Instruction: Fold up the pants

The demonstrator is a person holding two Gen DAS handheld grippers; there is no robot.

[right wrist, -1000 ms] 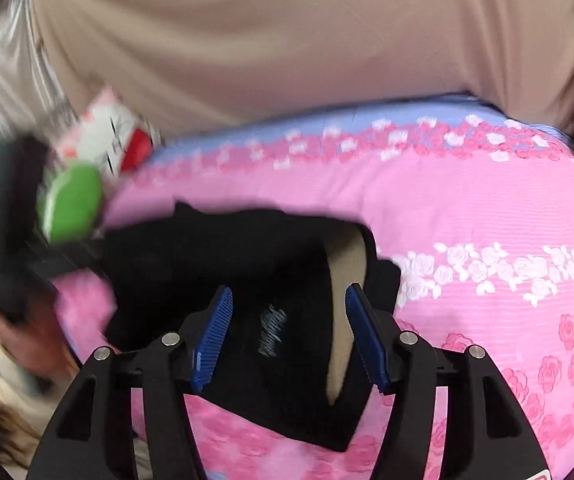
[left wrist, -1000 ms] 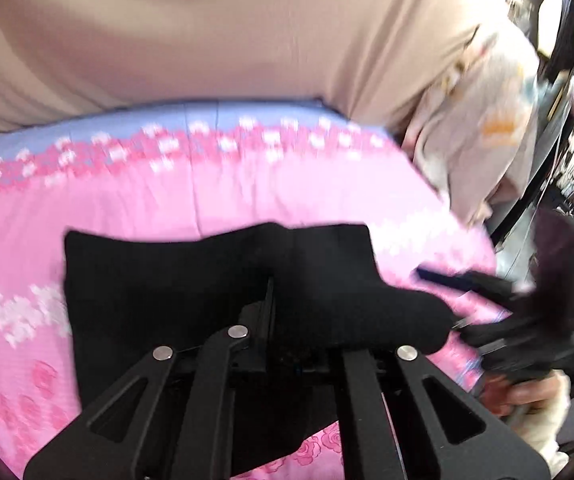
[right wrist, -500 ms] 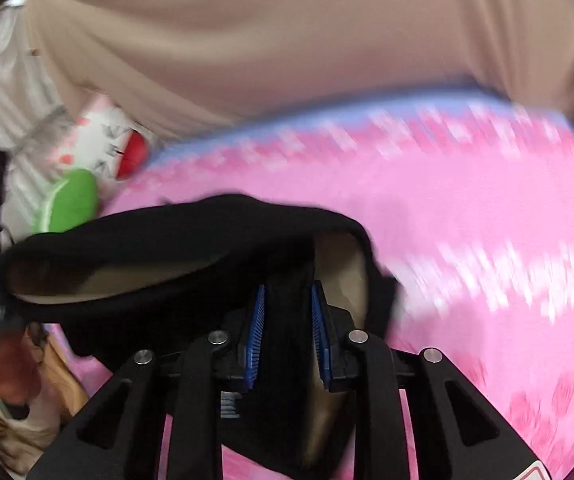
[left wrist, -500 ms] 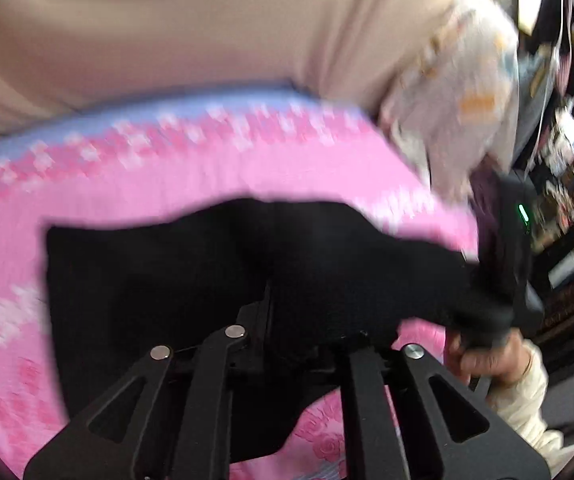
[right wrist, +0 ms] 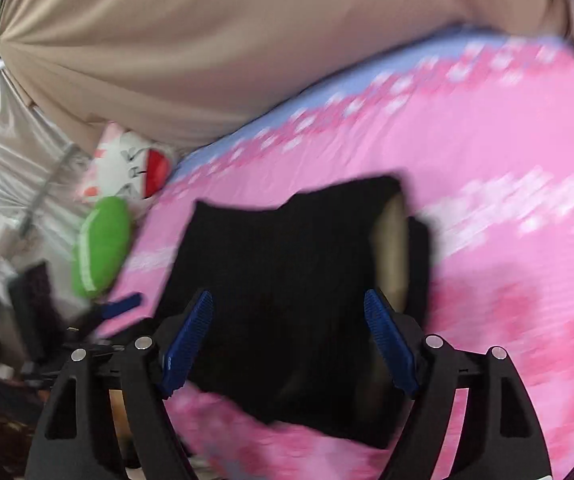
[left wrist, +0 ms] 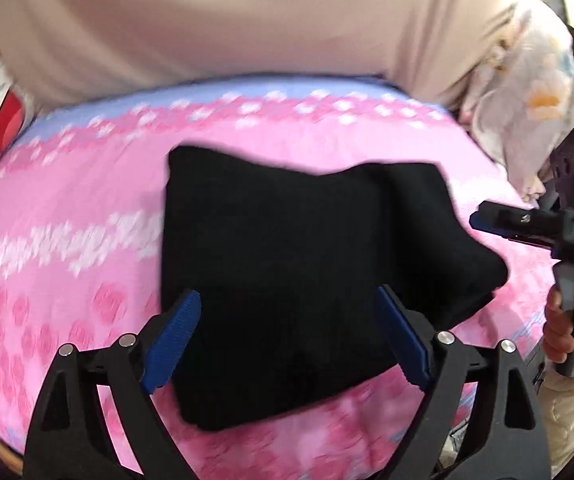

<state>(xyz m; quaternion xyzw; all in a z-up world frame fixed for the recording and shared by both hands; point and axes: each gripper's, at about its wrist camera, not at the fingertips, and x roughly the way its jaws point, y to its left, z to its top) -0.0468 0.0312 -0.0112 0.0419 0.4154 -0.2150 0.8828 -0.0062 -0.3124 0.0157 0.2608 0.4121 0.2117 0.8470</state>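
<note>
The black pants (left wrist: 299,268) lie folded into a thick bundle on the pink flowered bed sheet (left wrist: 67,216). They also show in the right wrist view (right wrist: 287,280), with a beige inner lining (right wrist: 393,252) open at the right end. My left gripper (left wrist: 287,332) is open and empty, its blue pads on either side of the bundle's near edge. My right gripper (right wrist: 289,330) is open and empty just above the bundle. The right gripper also shows in the left wrist view (left wrist: 495,224), off the bundle's right end.
A beige cover (left wrist: 247,20) rises behind the bed. A white and red plush (right wrist: 135,164) and a green cushion (right wrist: 103,248) lie at the bed's left end. A pale patterned cloth (left wrist: 527,120) hangs at the right. The bed's near edge is close below.
Both grippers were shut on the pants half a second ago and have opened. The pants dropped onto the sheet as a folded bundle, and both grippers pulled back.
</note>
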